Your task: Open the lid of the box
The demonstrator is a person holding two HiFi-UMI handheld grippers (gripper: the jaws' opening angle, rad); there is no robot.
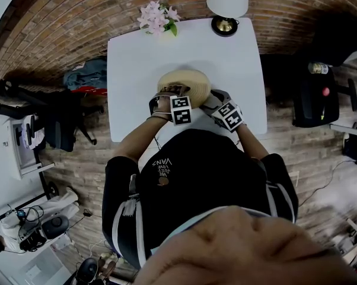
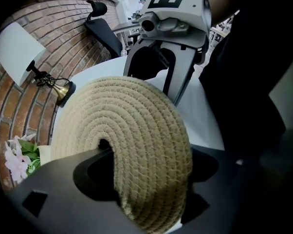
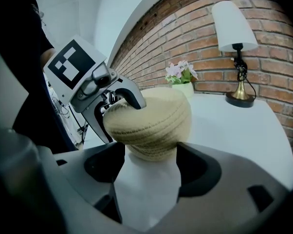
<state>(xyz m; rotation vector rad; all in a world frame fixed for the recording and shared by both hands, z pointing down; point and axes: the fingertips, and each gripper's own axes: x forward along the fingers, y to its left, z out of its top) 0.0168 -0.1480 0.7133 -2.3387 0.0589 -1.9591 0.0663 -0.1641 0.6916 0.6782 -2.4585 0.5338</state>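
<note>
A round woven rope box (image 1: 184,82) sits mid-table on the white table (image 1: 131,58). My left gripper (image 1: 172,91) is shut on the rim of its lid (image 2: 132,135), one finger on top and one beneath. In the right gripper view the lid (image 3: 151,108) rests tilted on the box body (image 3: 154,149), and the left gripper (image 3: 118,101) clamps its left edge. My right gripper (image 3: 149,165) stands open, its jaws spread wide just short of the box body. It is at the box's near right side (image 1: 213,100).
A white-shaded lamp with a brass foot (image 1: 226,5) stands at the table's far right corner. A pot of pink flowers (image 1: 158,18) is at the far edge. Office chairs (image 1: 60,114) and clutter surround the table on a wood floor.
</note>
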